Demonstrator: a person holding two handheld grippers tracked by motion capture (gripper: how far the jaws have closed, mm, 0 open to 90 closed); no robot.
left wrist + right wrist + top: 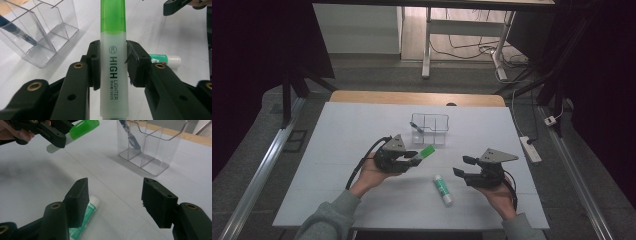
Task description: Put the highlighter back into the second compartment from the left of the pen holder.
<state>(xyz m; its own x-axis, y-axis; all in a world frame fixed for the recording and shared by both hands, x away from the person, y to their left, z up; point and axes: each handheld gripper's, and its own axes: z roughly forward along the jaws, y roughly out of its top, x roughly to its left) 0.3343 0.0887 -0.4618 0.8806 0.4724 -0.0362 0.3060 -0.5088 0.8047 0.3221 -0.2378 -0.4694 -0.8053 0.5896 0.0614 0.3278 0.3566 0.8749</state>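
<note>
My left gripper (409,159) is shut on a green highlighter (113,62), both pads pressed on its frosted body, its green cap (427,151) pointing toward the clear organizer (430,128). A blue pen (17,31) leans in one compartment of that organizer (43,32). A white and green glue stick (442,190) lies flat on the table between the two hands. My right gripper (464,167) hovers just right of the glue stick, jaws apart with nothing between them; the glue stick (83,220) lies below the left jaw in the right gripper view, where the highlighter (80,131) is at upper left.
The white table top (342,150) has a wooden strip along its far edge. A power strip (530,149) lies on the floor to the right, and desk legs with cables stand beyond the table.
</note>
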